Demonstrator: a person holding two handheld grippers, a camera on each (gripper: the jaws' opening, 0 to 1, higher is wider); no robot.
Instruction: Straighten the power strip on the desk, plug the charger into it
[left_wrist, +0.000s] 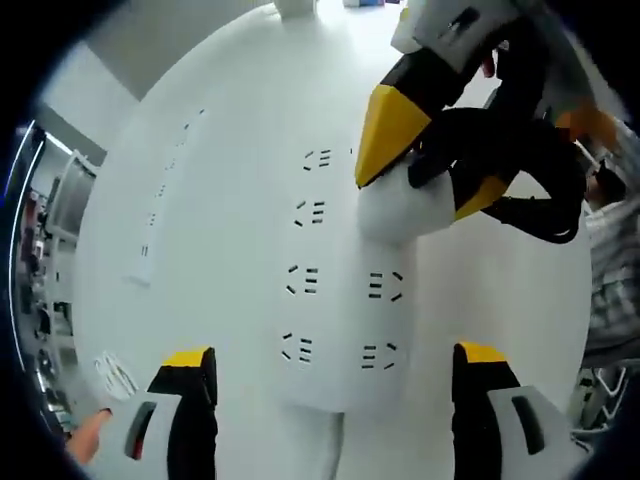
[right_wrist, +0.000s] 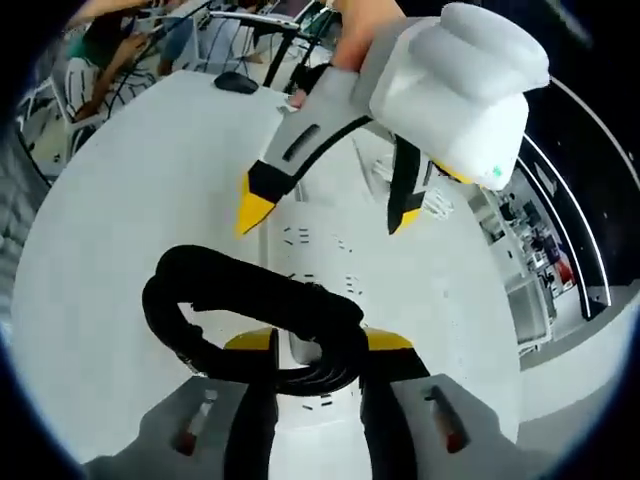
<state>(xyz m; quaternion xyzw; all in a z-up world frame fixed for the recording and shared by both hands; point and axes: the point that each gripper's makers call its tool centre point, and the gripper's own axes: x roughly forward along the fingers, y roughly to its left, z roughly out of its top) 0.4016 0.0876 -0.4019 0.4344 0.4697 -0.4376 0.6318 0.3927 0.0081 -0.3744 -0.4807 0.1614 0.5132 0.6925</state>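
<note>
The white power strip (left_wrist: 330, 270) lies lengthwise on the white desk (left_wrist: 230, 120), with two columns of sockets showing. My left gripper (left_wrist: 335, 385) is open, one jaw on each side of the strip's near end. My right gripper (left_wrist: 435, 165) comes in from the upper right, shut on the white charger (left_wrist: 400, 210), which sits on or just above a far right-hand socket; I cannot tell if it is seated. The black coiled cable (left_wrist: 520, 170) hangs from it. In the right gripper view, my right gripper (right_wrist: 320, 345) clamps the charger (right_wrist: 305, 352) under the cable loop (right_wrist: 250, 295). Beyond are the strip (right_wrist: 320, 245) and the open left gripper (right_wrist: 330, 210).
A second long white strip (left_wrist: 160, 195) lies on the desk to the left. A small white object (left_wrist: 115, 375) rests near the left desk edge, by a fingertip (left_wrist: 90, 440). A black mouse (right_wrist: 235, 82) sits at the far side. People sit at desks (right_wrist: 110, 50) beyond.
</note>
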